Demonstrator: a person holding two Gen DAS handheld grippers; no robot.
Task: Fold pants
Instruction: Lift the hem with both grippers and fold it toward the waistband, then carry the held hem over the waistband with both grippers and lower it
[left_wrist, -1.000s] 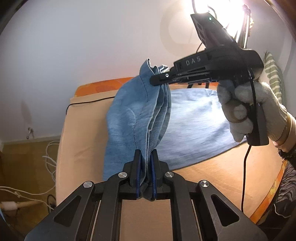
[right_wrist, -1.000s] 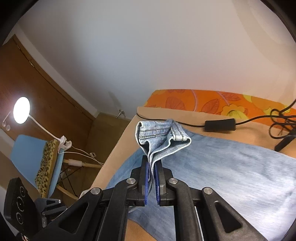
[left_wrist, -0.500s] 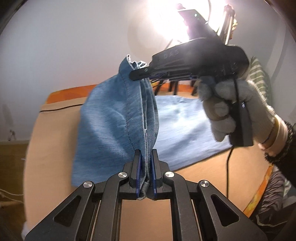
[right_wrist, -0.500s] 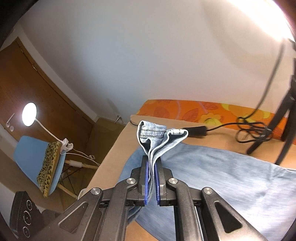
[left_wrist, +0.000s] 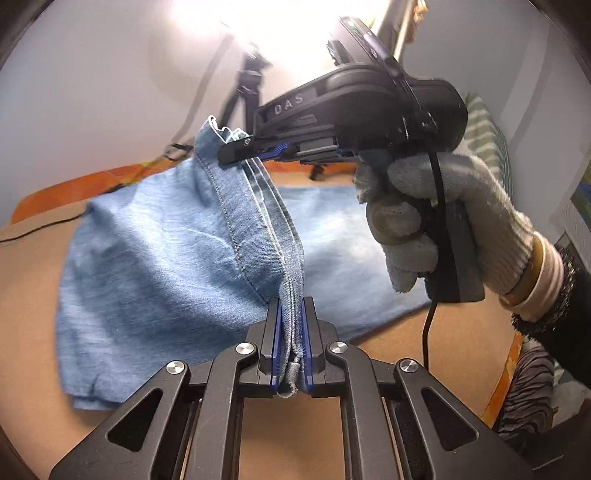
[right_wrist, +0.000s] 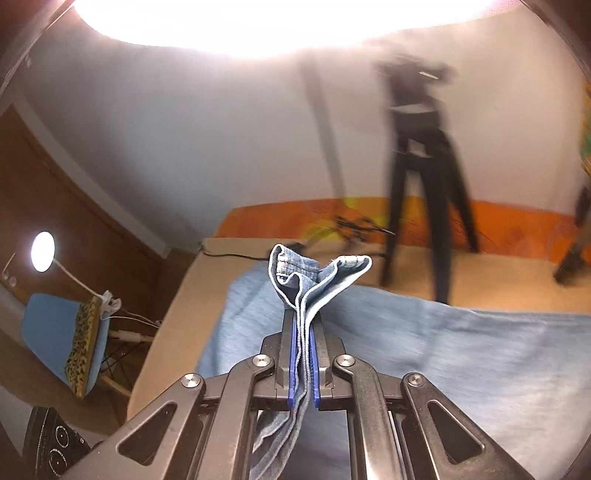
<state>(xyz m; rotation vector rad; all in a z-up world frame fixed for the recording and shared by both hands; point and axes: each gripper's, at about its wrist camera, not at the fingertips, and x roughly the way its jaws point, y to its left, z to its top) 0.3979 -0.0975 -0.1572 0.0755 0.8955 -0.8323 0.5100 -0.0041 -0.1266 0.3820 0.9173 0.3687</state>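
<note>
The left claw (left_wrist: 291, 343) and right claw (right_wrist: 303, 363) are each clamped on a bunched hem of the pants (left_wrist: 155, 266), raised over the tan surface (left_wrist: 33, 288) (the rest trails flat toward its far edge). The fold looks half made; laying down and further folding remain.

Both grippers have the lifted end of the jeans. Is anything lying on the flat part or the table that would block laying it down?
Nothing visible. The left gripper and right gripper are shut on the jeans. The flat part is bare; tripod stands beyond it on the table.
</note>
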